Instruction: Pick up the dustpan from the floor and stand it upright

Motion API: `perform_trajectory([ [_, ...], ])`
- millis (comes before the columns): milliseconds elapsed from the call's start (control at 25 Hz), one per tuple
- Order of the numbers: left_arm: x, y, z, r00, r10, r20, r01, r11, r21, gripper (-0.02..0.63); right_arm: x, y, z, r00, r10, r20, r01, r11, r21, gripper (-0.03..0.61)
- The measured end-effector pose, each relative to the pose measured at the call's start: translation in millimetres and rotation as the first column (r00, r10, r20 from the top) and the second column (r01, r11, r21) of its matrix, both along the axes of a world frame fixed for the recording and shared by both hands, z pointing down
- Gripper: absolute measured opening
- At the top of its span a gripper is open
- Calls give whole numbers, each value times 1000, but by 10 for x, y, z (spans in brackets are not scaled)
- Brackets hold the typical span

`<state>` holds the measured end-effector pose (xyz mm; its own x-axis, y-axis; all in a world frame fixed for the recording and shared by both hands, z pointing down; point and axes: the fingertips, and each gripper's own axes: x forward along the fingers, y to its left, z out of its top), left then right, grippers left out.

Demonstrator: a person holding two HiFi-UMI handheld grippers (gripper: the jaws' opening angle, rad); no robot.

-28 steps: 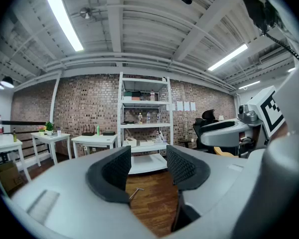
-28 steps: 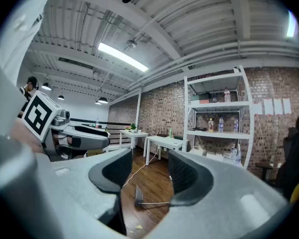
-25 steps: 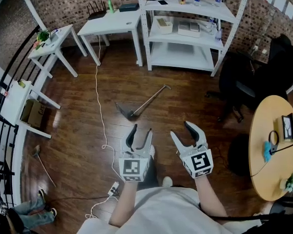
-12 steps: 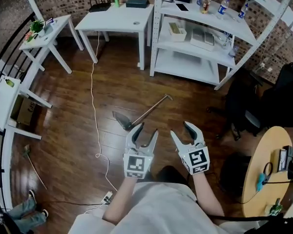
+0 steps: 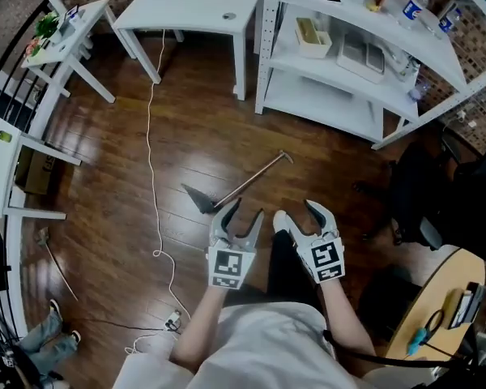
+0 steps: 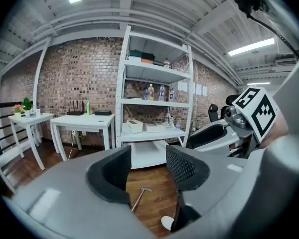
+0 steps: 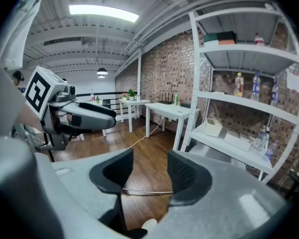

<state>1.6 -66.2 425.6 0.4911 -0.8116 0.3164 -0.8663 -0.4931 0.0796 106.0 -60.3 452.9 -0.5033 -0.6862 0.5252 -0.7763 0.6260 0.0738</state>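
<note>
— Any room to move?
— Bare wooden floor [image 5: 194,128] between cable [image 5: 150,148] and shelf unit [image 5: 332,104]. The dustpan [image 5: 200,199] lies flat just beyond the left gripper [image 5: 241,211], untouched. The right gripper [image 5: 300,215] is alongside. Both jaws are parted and empty.

A dark wooden floor [image 5: 105,209] is seen beneath everything. A dustpan [image 5: 239,183] is laid flat on it just ahead of the left tongs [image 5: 245,211], with its long handle slanted away ahead of the right tongs [image 5: 301,221]. A white cable [image 5: 150,160] is run across the boards to the left of the left tongs and is ended at a power strip [image 5: 174,321] behind them. A white table [image 5: 186,14] and a shelf unit [image 5: 324,102] are stood on the floor well ahead of both tongs. A cardboard box [image 5: 34,175] is set far to the left.
</note>
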Motion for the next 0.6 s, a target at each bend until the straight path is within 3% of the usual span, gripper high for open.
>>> perform_trajectory([
  [200, 293, -714, 739, 997, -68, -33, 64, 993, -101, 238, 204, -764, 1049, 990, -122, -70, 110, 983, -146, 202],
  [360, 415, -1248, 1622, 995, -96, -8, 94, 984, -154, 238, 380, -1330, 2177, 971, -189, -144, 154, 962, -227, 202],
  [600, 341, -1642, 3231, 995, -99, 21, 101, 962, -256, 238, 514, -1758, 4160, 889, -346, -299, 241, 910, -337, 203],
])
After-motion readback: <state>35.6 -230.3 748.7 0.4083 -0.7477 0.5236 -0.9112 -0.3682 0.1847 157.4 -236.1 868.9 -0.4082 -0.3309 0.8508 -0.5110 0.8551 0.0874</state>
